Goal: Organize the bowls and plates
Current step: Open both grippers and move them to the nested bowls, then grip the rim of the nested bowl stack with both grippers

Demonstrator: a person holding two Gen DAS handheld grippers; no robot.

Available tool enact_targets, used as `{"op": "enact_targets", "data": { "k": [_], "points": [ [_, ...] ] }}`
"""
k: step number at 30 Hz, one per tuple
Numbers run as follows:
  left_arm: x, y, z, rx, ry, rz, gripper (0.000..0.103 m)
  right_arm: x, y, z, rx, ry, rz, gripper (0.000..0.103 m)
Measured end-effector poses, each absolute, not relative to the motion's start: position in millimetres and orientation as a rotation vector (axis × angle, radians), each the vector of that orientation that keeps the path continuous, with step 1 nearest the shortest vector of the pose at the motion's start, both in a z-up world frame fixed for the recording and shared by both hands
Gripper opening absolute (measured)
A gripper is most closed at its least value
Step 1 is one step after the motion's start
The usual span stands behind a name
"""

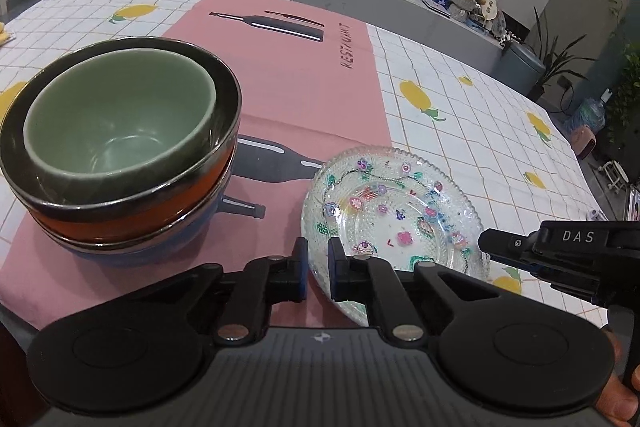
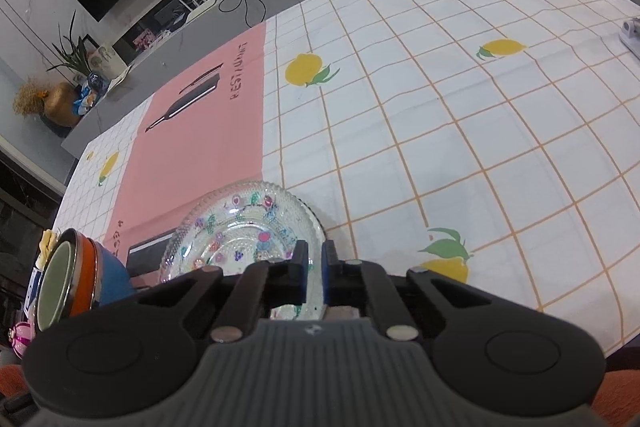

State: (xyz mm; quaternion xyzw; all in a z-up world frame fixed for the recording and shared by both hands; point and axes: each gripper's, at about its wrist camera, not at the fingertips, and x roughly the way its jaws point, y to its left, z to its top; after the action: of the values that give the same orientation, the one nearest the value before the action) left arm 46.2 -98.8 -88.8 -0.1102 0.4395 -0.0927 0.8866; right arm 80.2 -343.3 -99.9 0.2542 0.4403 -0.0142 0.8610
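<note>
Both grippers closed, left gripper (image 1: 318,269), right gripper (image 2: 315,267), three stacked bowls (image 1: 120,147), one glass plate (image 1: 396,211)

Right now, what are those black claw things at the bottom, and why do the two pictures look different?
They are hand-held grabbers, each with two fingers, and a person holds one in each hand. A small camera sits on each, so every picture looks out along its own fingers. One picture comes from the left gripper, the other from the right gripper. Both are shut and hold nothing. On the lemon tablecloth lies a pink mat. On the mat stand stacked bowls, with a green bowl on top. Beside them lies a glass plate with colourful stickers.
</note>
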Motion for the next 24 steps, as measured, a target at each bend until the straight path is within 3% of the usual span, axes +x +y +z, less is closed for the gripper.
{"op": "enact_targets", "data": {
  "k": [7,10,15,17,24],
  "points": [
    [39.8,-104.6,-77.4,-0.146,0.866,-0.164,0.013,77.8,-339.7,-95.1,0.518,0.898,-0.034,0.01],
    [34.6,-104.6,-62.1,-0.119,0.833,-0.189,0.022,75.5,-330.8,-85.7,0.46,0.852,-0.033,0.028],
    [23.6,-99.8,-25.7,-0.044,0.722,-0.232,0.033,74.5,-315.6,-71.8,0.364,0.803,-0.072,0.033],
    [22.3,-93.7,-11.7,-0.019,0.683,-0.235,0.042,72.7,-311.4,-64.6,0.367,0.783,-0.078,0.045],
    [39.6,-48.5,13.2,-0.063,0.7,-0.17,0.07,68.5,-284.0,-48.2,0.471,0.779,-0.052,0.063]
  ]
}}
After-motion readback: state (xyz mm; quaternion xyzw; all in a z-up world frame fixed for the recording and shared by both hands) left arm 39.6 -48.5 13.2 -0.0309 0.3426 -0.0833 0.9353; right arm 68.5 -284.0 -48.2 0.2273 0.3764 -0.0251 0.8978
